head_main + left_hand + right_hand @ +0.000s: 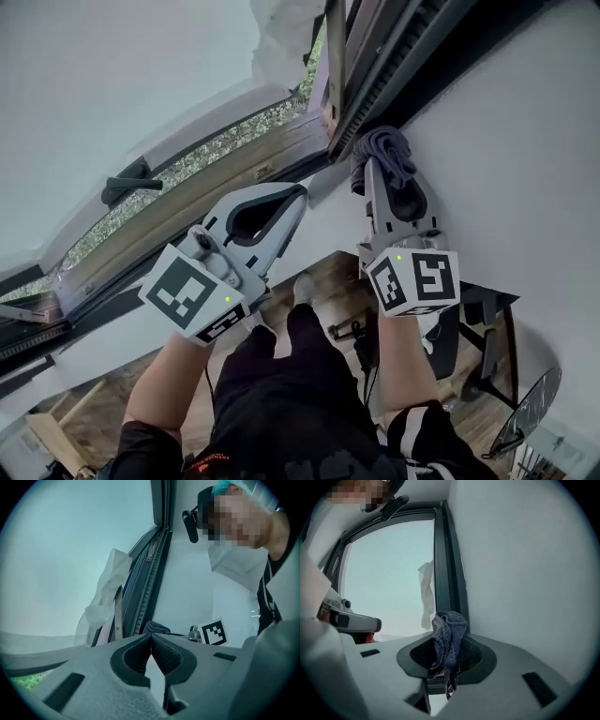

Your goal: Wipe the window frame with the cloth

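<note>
the right gripper (382, 171) has its jaws pinched on a bunched blue-grey cloth (386, 148), and the wad sticks out past the jaw tips, with loose threads hanging back between them in the right gripper view (449, 637). in the head view the cloth sits at the window frame (370, 89), right at the corner where the dark upright meets the lower rail, against the white wall beside it; it looks to be touching the frame, though the contact itself is hard to make out. the left gripper (295, 195) hangs near the frame's lower rail, apart from the cloth, with its jaws pressed together on nothing. a window handle (127, 181) sits further along that rail, and a white crumpled sheet (281, 37) hangs higher up the frame. judging by this, the wipe is at the corner; nothing shows which stretches are already cleaned, so the upright and the long lower rail may both be left to do.
</note>
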Action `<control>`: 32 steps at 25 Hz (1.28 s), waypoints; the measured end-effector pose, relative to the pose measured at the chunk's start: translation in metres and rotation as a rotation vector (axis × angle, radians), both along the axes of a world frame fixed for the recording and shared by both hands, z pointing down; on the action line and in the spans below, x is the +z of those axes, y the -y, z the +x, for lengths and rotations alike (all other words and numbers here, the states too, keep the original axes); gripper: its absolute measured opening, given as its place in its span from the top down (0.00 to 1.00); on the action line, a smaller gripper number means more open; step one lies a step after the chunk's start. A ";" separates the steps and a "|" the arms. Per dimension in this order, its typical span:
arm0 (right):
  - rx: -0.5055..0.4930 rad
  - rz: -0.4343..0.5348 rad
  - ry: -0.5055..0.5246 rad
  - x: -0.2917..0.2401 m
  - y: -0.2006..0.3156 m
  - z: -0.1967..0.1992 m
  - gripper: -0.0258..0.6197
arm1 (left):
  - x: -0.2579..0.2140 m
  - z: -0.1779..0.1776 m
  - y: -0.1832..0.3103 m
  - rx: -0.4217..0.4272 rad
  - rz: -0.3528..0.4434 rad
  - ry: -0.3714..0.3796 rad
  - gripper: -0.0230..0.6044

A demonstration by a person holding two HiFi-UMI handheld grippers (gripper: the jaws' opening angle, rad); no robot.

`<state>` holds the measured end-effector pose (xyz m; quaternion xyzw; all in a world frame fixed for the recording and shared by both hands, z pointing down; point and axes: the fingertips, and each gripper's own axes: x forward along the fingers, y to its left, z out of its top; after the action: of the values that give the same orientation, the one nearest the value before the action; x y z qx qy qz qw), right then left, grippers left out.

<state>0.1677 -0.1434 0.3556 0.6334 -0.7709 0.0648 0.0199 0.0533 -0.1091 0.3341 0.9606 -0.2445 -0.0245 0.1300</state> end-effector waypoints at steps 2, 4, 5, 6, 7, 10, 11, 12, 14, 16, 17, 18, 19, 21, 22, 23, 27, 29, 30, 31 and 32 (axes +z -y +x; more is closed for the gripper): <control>-0.011 0.036 -0.024 -0.025 -0.001 -0.004 0.80 | -0.018 -0.002 0.001 0.001 0.030 -0.011 0.93; -0.020 0.081 -0.052 -0.052 0.000 -0.007 0.80 | -0.037 -0.004 0.002 0.003 0.066 -0.022 0.93; -0.022 0.104 -0.066 -0.066 0.001 -0.009 0.80 | -0.046 -0.005 0.004 0.003 0.085 -0.028 0.93; -0.024 0.126 -0.080 -0.079 0.001 -0.010 0.80 | -0.056 -0.006 0.005 0.004 0.102 -0.034 0.93; -0.024 0.148 -0.094 -0.093 0.001 -0.011 0.80 | -0.065 -0.007 0.005 0.004 0.119 -0.041 0.93; -0.020 0.211 -0.134 -0.135 0.000 -0.014 0.80 | -0.094 -0.011 0.006 0.005 0.164 -0.058 0.93; -0.018 0.231 -0.144 -0.149 0.000 -0.015 0.80 | -0.103 -0.012 0.006 0.007 0.177 -0.061 0.93; -0.014 0.251 -0.152 -0.161 0.000 -0.014 0.80 | -0.110 -0.012 0.006 0.009 0.190 -0.064 0.93; -0.008 0.288 -0.165 -0.184 -0.001 -0.013 0.80 | -0.121 -0.011 0.005 0.014 0.211 -0.069 0.93; -0.003 0.327 -0.181 -0.207 -0.004 -0.013 0.80 | -0.131 -0.011 0.003 0.019 0.229 -0.075 0.93; 0.000 0.350 -0.194 -0.219 -0.005 -0.015 0.80 | -0.136 -0.011 0.003 0.022 0.240 -0.078 0.93; 0.002 0.372 -0.208 -0.232 -0.006 -0.016 0.80 | -0.143 -0.011 0.002 0.024 0.251 -0.080 0.93; 0.004 0.393 -0.223 -0.245 -0.007 -0.018 0.80 | -0.149 -0.011 0.002 0.026 0.262 -0.083 0.93; 0.006 0.434 -0.246 -0.269 -0.008 -0.020 0.80 | -0.163 -0.012 0.002 0.028 0.287 -0.089 0.93; 0.007 0.455 -0.254 -0.281 -0.008 -0.021 0.80 | -0.170 -0.012 0.003 0.028 0.301 -0.094 0.93; 0.009 0.477 -0.263 -0.293 -0.009 -0.021 0.80 | -0.177 -0.013 0.003 0.026 0.316 -0.098 0.93; 0.016 0.556 -0.293 -0.337 -0.015 -0.024 0.80 | -0.199 -0.018 0.001 0.021 0.366 -0.110 0.93; 0.019 0.587 -0.304 -0.357 -0.018 -0.026 0.80 | -0.206 -0.021 -0.001 0.018 0.375 -0.115 0.93; 0.022 0.603 -0.311 -0.366 -0.018 -0.027 0.80 | -0.209 -0.022 0.000 0.017 0.380 -0.118 0.93; 0.026 0.617 -0.318 -0.374 -0.018 -0.027 0.80 | -0.211 -0.023 0.000 0.015 0.386 -0.120 0.93; 0.028 0.629 -0.325 -0.382 -0.017 -0.028 0.80 | -0.213 -0.024 0.000 0.012 0.391 -0.121 0.93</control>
<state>0.1396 -0.1259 -0.0260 0.6212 -0.7310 -0.2771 -0.0545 0.0292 -0.1092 0.1208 0.9658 -0.2209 -0.1283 -0.0442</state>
